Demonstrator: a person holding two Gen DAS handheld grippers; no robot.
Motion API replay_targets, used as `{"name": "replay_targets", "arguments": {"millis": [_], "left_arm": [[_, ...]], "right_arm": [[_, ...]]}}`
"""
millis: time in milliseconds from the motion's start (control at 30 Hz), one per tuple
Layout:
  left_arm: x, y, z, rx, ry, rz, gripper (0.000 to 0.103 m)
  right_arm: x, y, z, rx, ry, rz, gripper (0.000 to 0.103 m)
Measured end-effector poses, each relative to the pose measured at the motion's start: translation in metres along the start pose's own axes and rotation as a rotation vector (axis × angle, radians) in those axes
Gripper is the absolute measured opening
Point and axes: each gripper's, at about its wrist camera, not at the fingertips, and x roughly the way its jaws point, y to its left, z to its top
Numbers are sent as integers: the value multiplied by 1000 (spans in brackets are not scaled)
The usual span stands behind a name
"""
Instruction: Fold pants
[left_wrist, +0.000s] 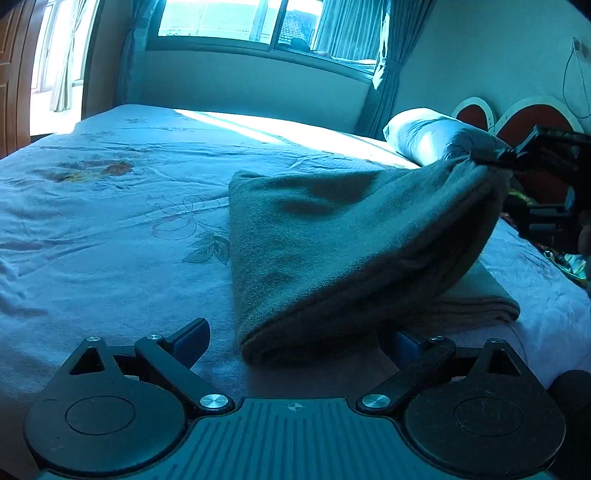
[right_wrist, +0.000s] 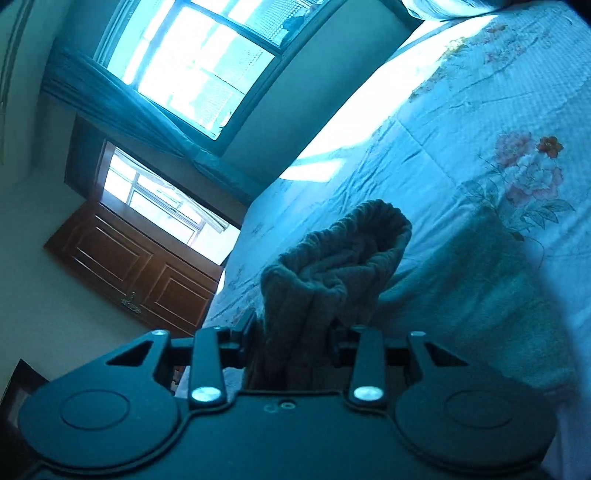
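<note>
Grey-brown fleece pants (left_wrist: 332, 251) lie partly folded on the bed. One end is lifted up to the right, where my right gripper (left_wrist: 491, 153) holds it above the mattress. In the right wrist view the bunched pants (right_wrist: 332, 266) stick out from between the closed fingers of the right gripper (right_wrist: 295, 332). My left gripper (left_wrist: 295, 343) is open, low over the bed, with the folded near corner of the pants between its spread fingers (left_wrist: 192, 339), not pinched.
The bed (left_wrist: 110, 240) has a pale floral sheet. A pillow (left_wrist: 428, 136) lies by the red headboard (left_wrist: 532, 122) at right. A window (left_wrist: 258, 22) with curtains is behind. A wooden door (right_wrist: 140, 266) shows in the right wrist view.
</note>
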Motion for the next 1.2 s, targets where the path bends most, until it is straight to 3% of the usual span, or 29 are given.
{"name": "replay_targets", "arguments": {"millis": [100,167,267,333,400,600,767,833,867,900,967,1033,1100,1200], "left_arm": [[13,12,1,-49,11,190,98],[8,29,-4,-149,-15,115,101],[11,21,-9,-106,-3,143,101],[13,20,-13,-104,-8,155,101],[11,21,-14,-120,-21,149,102],[4,18,-16,-134,-81,164,102],[9,16,-17,-95,-25,168,103],[1,20,-14,-108,-15,144,103],[-5,22,-13,-124,-8,119,103],[-12,27,-13,-139,-8,97,103],[-27,34,-13,-156,-12,59,103],[-44,46,-12,-205,-56,66,103],[-47,58,-1,-256,-91,72,103],[-27,56,32,-250,-100,84,103]], "right_arm": [[-19,26,11,-46,-70,79,27],[-39,20,17,-62,-127,57,26],[-42,-33,10,-34,-124,-102,25],[-21,-106,-6,134,3,-263,24],[-27,-147,-24,262,-9,-162,23],[-27,-130,-18,208,1,-180,26],[-31,-137,-20,238,7,-157,29],[-35,-131,-15,216,31,-156,42],[-43,-128,-12,202,22,-167,54],[-55,-123,-10,167,-23,-185,65],[-76,-115,-6,109,-99,-202,71],[-86,-108,0,82,-120,-182,68],[-87,-95,10,28,-152,-108,66],[-57,-72,18,21,-114,4,68]]}}
